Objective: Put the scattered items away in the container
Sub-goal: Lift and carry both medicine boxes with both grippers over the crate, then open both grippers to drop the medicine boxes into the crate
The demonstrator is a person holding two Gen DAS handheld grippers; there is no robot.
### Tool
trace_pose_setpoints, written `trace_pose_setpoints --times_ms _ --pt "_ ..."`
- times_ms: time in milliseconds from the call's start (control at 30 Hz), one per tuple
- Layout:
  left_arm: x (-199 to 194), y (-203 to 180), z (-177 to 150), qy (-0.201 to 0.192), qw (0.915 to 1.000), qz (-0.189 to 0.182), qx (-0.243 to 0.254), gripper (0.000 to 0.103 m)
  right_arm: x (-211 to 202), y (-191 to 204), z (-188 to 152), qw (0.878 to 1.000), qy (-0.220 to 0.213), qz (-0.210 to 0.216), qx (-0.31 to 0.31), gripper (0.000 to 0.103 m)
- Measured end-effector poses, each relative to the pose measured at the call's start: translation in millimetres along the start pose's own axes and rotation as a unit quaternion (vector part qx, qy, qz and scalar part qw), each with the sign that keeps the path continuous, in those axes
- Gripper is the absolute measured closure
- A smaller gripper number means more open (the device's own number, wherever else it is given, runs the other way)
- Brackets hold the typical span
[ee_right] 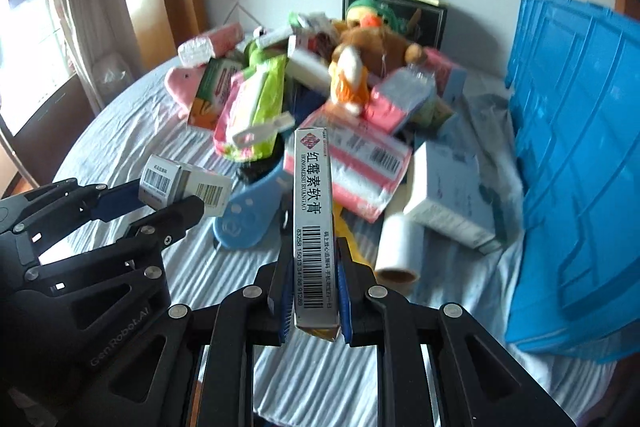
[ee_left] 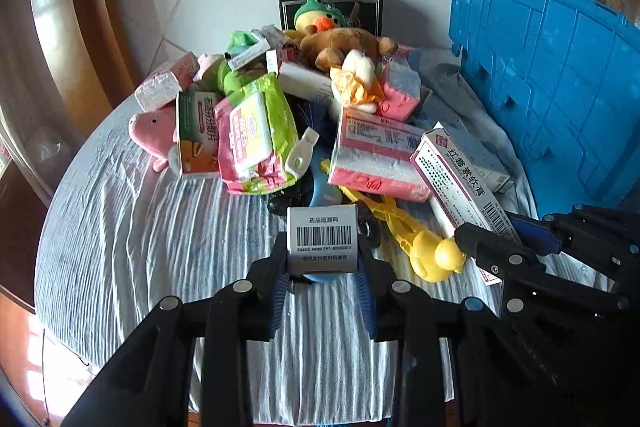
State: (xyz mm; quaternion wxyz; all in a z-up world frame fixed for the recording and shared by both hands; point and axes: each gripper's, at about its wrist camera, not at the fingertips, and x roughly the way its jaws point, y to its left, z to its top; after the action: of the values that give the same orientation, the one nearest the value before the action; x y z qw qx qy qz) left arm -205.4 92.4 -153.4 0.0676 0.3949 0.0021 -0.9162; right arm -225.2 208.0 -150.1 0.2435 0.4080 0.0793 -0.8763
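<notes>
My left gripper (ee_left: 322, 267) is shut on a small white medicine box (ee_left: 322, 243) with a barcode on its end, held above the cloth. The same gripper (ee_right: 172, 193) and box (ee_right: 184, 187) show at the left of the right wrist view. My right gripper (ee_right: 312, 291) is shut on a long white ointment box (ee_right: 313, 219) with a red logo; it also appears at the right of the left wrist view, gripper (ee_left: 486, 243) and box (ee_left: 456, 187). Behind lies a heap of plush toys, wipes (ee_left: 256, 135) and tissue packs (ee_left: 372, 155). The blue crate (ee_left: 552, 87) stands at the right.
A striped grey cloth (ee_left: 160, 239) covers the round table. A yellow duck clamp toy (ee_left: 432, 255), a blue scoop (ee_right: 248, 211) and a white roll (ee_right: 398, 251) lie in front of the heap. A dark box (ee_left: 372, 11) leans on the tiled wall. A wooden frame and curtain stand left.
</notes>
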Motion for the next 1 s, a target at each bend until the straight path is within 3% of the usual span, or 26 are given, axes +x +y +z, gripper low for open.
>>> trace_pose_setpoints --times_ms 333,500,667,800,1000 --pt "-39 2 63 -0.091 0.9956 -0.011 0.018 0.073 -63 -7 60 0.994 -0.093 -0.055 0.006 0.085" --pt "-59 -19 103 -0.132 0.9896 -0.044 0.037 0.073 -100 -27 86 0.987 -0.132 -0.088 0.022 0.085" --pt "-80 -65 146 -0.168 0.9819 -0.069 0.053 0.073 -149 -70 105 0.976 -0.174 -0.127 0.042 0.085" --pt "-99 -117 184 -0.200 0.9739 -0.084 0.067 0.073 -186 -126 115 0.965 -0.196 -0.162 0.060 0.085" --pt "-116 -216 251 -0.205 0.9665 -0.129 0.085 0.073 -223 -235 123 0.960 -0.183 -0.194 0.086 0.085"
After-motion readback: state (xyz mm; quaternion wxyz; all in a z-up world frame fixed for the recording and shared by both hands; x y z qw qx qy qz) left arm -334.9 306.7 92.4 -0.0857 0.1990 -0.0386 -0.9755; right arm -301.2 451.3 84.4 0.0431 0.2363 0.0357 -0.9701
